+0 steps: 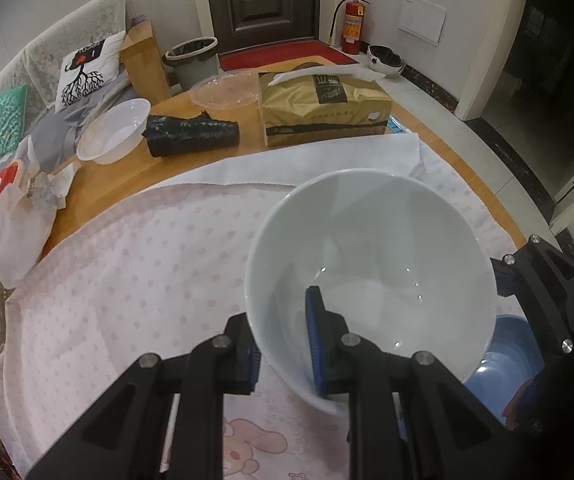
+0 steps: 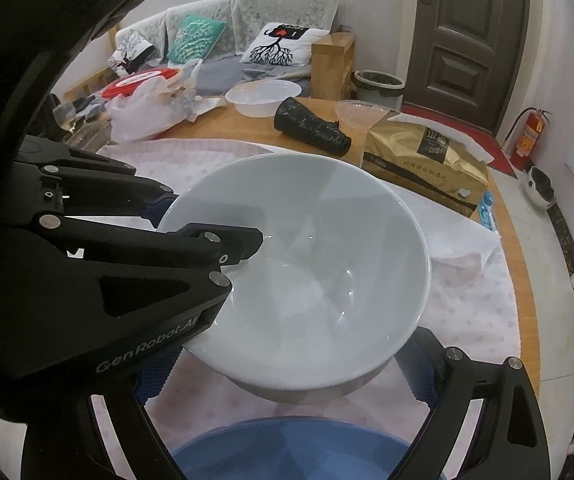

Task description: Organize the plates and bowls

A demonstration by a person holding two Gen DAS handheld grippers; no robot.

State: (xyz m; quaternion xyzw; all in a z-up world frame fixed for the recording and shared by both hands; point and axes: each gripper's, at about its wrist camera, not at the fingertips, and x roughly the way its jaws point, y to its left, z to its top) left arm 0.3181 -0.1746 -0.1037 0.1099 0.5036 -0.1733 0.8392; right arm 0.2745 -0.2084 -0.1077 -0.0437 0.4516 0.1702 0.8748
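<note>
Round wooden table (image 1: 99, 196), mostly covered by a pink dotted cloth (image 1: 135, 264); sofa with cushions and a dark door behind.

Landmark: white ceramic bowl (image 1: 371, 264). It is held tilted above the cloth, not resting on it as far as the right wrist view shows. Left gripper (image 1: 283, 344) is clamped narrow on the bowl's near rim, one blue pad inside the wall, the other outside. Right gripper (image 2: 283, 376) stands wide with nothing pressed between its fingers; one finger shows just right of the bowl in the left wrist view.

Directly below and nearer than the white bowl: blue bowl (image 2: 291, 448), on the cloth, between the right gripper's fingers. Beyond the white bowl: gold tissue pack (image 1: 323, 108). Beyond and to the left: black roll of bags (image 1: 193, 134), white plastic bowl (image 1: 113, 132), clear lid (image 1: 225, 90).

Step in hand, by judgement: carrying the white bowl to nest with the blue one. Next move calls for levelling the bowl, centring it over the blue rim, lowering gently, then releasing. Right gripper could steady the blue bowl.
</note>
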